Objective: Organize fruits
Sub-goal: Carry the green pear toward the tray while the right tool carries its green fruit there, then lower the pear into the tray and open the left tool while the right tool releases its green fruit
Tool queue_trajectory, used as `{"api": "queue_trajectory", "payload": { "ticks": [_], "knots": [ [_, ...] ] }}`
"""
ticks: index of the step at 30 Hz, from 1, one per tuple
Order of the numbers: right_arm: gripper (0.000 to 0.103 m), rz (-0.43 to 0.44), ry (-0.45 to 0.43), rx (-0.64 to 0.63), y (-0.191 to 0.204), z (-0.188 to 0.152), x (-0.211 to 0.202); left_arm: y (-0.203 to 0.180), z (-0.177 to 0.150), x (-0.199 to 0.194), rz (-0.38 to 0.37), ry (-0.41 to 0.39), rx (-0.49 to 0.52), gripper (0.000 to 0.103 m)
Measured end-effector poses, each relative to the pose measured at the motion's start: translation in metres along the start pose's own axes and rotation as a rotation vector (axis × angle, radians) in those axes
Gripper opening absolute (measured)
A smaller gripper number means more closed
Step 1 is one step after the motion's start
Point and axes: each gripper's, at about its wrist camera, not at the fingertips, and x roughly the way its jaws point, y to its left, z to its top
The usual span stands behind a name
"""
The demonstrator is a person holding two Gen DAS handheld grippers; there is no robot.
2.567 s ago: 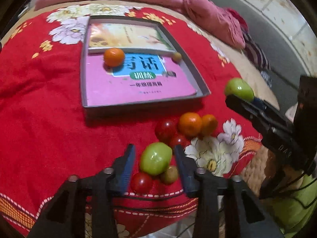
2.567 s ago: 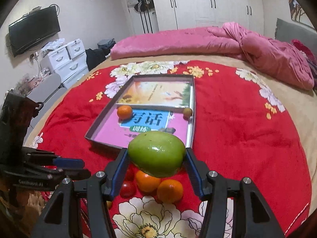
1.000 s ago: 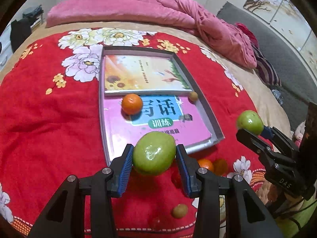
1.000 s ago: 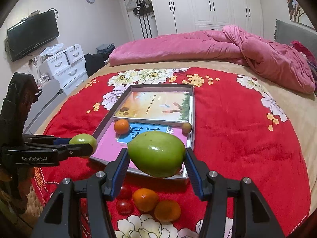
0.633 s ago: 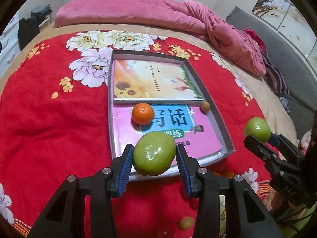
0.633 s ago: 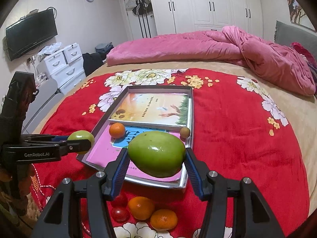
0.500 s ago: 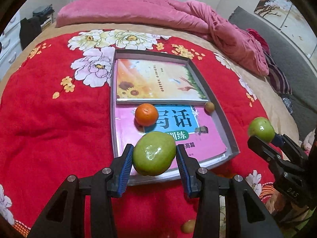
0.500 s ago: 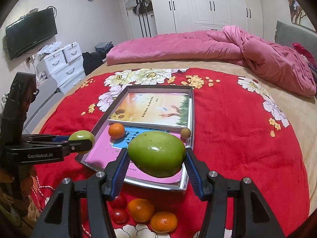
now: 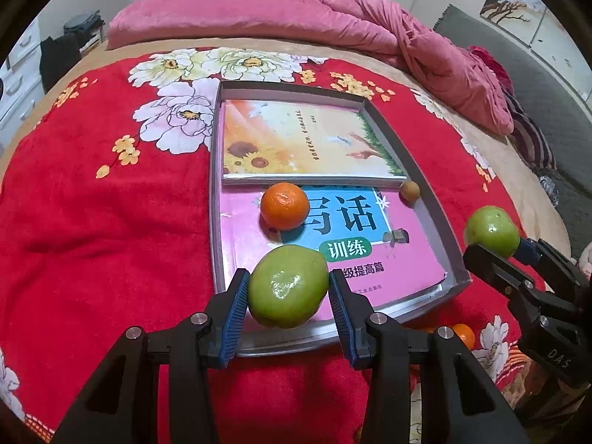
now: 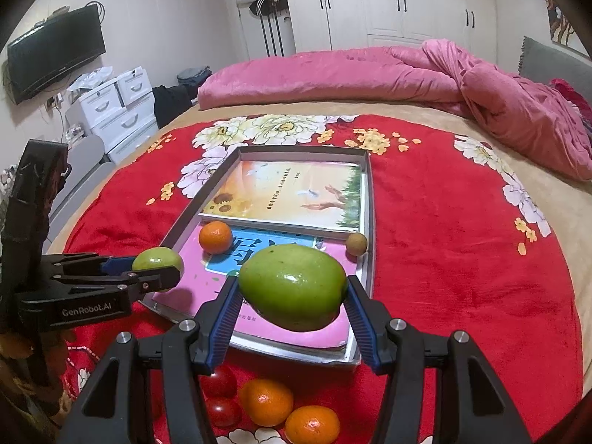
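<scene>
My left gripper (image 9: pixel 288 290) is shut on a round green fruit (image 9: pixel 286 281), which hangs over the near edge of the grey tray (image 9: pixel 215 185). My right gripper (image 10: pixel 292 294) is shut on a larger green mango-like fruit (image 10: pixel 292 277) above the tray's (image 10: pixel 370 222) near right part. Each gripper shows in the other's view: the right gripper (image 9: pixel 494 255) at the tray's right corner, the left gripper (image 10: pixel 159 270) at its left edge. Inside the tray lie an orange mandarin (image 9: pixel 285 205) and a small brown fruit (image 9: pixel 409 189) on two books.
Two mandarins (image 10: pixel 266 401) and red tomatoes (image 10: pixel 220 383) lie loose on the red flowered blanket (image 10: pixel 462 259) in front of the tray. A pink quilt (image 10: pixel 370 74) is bunched at the far side of the bed. White drawers (image 10: pixel 118 111) stand left of the bed.
The left gripper shut on the round green fruit and lifted it off the blanket. Both grippers then carried their fruit forward and slightly down, from above the loose pile to the tray's near edge.
</scene>
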Motion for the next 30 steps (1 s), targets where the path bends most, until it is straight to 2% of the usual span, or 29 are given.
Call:
{"api": "queue_trajectory", "payload": {
  "ticks": [9,30],
  "knots": [
    [0.056,0.001,0.019,-0.007,0.003,0.0,0.009,-0.008,-0.004,0.006,0.009,0.004,0.035,0.045],
    [0.056,0.031,0.136,-0.014,0.005,-0.016,0.042,-0.007,-0.009,0.016,0.009,0.034,0.037,0.045]
  ]
}}
